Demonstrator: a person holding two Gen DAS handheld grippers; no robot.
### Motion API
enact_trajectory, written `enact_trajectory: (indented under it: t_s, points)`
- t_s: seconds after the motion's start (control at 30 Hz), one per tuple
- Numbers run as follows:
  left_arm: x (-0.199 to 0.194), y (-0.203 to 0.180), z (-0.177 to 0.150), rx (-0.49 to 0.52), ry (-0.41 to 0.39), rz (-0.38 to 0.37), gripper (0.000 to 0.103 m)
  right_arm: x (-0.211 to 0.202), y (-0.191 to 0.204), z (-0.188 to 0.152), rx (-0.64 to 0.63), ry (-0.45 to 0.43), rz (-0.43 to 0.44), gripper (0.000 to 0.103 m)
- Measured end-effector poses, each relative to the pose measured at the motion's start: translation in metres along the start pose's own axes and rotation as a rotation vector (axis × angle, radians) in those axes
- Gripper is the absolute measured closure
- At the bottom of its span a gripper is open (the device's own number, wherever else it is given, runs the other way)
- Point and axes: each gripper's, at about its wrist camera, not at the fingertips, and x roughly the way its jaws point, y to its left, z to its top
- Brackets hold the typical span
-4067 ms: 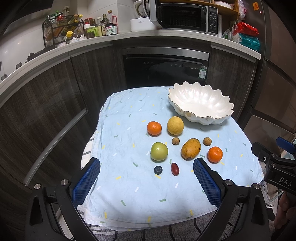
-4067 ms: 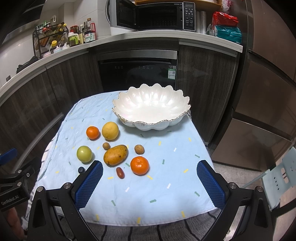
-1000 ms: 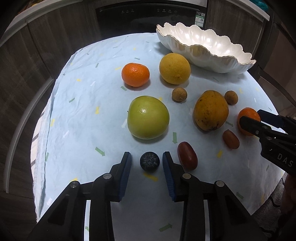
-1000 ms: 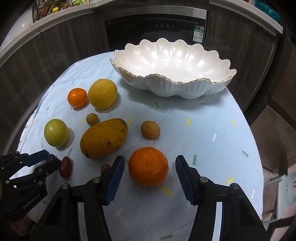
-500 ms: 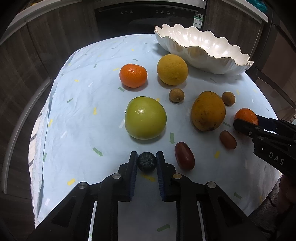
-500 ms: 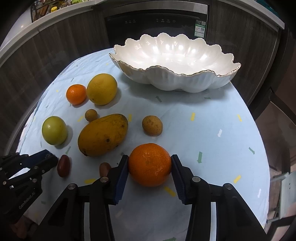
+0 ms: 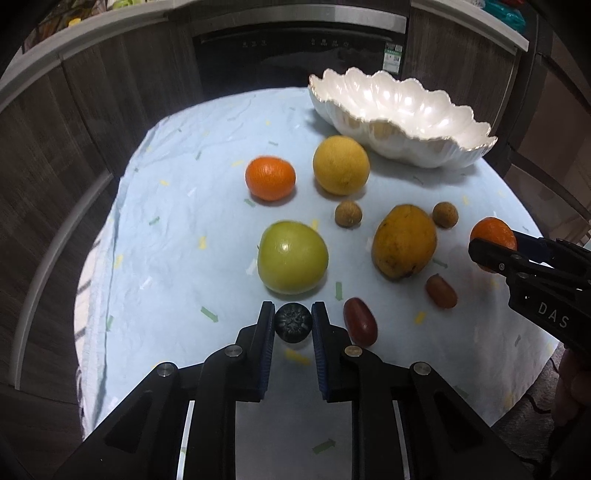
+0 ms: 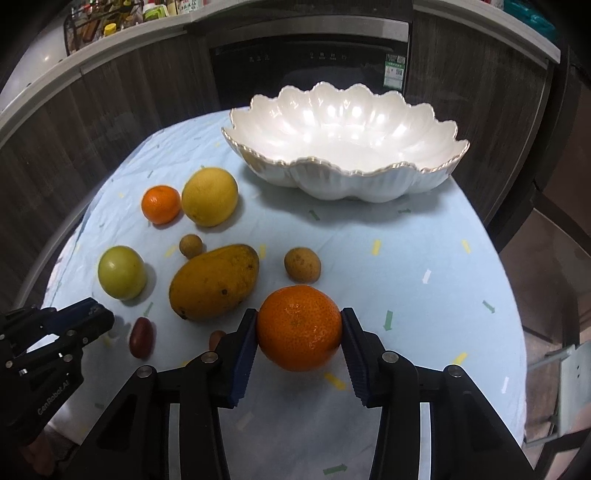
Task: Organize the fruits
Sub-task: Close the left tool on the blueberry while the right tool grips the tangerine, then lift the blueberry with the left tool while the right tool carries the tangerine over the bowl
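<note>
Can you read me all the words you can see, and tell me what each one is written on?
"DAS": white letters on the black body of the right tongs; more letters may be cut off.
"GenRobot.AI": small white letters on the black body of the left tongs.
Oven: small white marks on its front panel, too small to read.
Green and white sticker on the oven: too blurred to read.
Bottles on the counter: labels unreadable.

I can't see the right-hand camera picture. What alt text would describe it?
The right gripper clamps an orange between blue pads, above a pale blue tablecloth. Behind stands an empty white scalloped bowl; to the left lie a mango, green apple and lemon.
</note>
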Motion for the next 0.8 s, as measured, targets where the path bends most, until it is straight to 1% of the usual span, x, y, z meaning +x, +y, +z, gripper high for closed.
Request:
enact_trajectory:
  t_s: [0.4,0.8]
  points:
    - [-0.030,-0.002,0.014,0.015,-0.078,0.011,0.082,-0.031,-0.001,0.011,0.014,-0.063,0.000,0.058]
    - [-0.047,-0.007,0.035,0.041,-0.117,0.003,0.082,-0.047,-0.006,0.027,0.036,-0.096,0.005,0.058]
